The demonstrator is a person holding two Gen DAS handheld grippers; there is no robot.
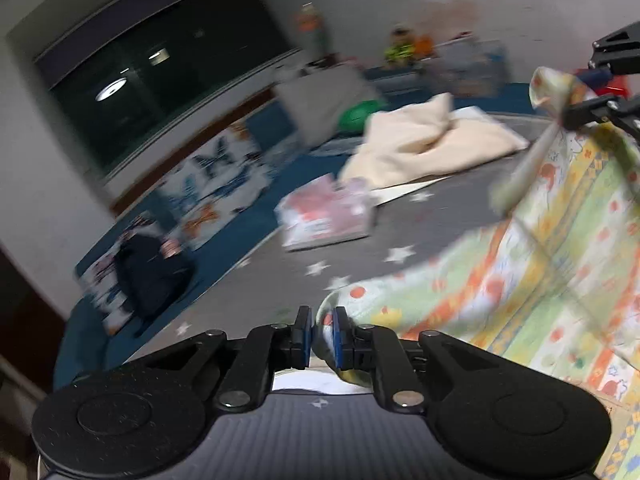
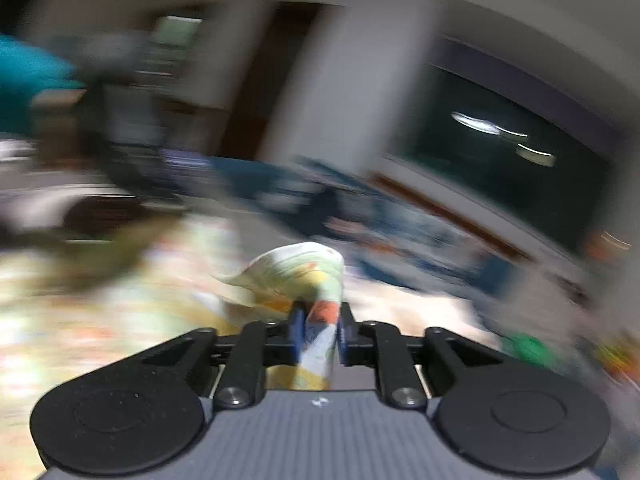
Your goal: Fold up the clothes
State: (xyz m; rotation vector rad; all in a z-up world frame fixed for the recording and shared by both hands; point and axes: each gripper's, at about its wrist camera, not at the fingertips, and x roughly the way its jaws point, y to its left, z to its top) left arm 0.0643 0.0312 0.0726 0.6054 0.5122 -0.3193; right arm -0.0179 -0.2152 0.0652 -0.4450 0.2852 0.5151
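You have the thin, pastel-printed cotton cloth with orange, green and yellow patches [image 1: 532,264] pinched in both tongs: the left tongs [image 1: 323,336] are clenched on a bunched edge of it, and the right tongs [image 2: 319,334] are clenched on another gathered corner, a tuft of which sticks up past the blue pads. From the left tongs the cloth spreads away to the right and rises to the right tongs [image 1: 600,114], hanging as a loose sheet between the two, clear above the grey star-printed floor mat [image 1: 360,248] ahead of the left tongs. Judging by how it drapes and crumples, the cloth is light, limp and quite without stiffness; it will sag wherever you do not hold it, and it will not break. It looks matte rather than slick, so a firm pinch should hold, but a thin hem can creep out of the pads if you tug sharply. Corners and hems are the places to hold, well apart, so the sheet pulls flat. Farther ahead of the left tongs lie a fluffy cream blanket in a soft heap [image 1: 424,140] and a flat pink-and-white plastic packet [image 1: 326,216]. The right view is heavily blurred, so little beyond its tongs can be told.
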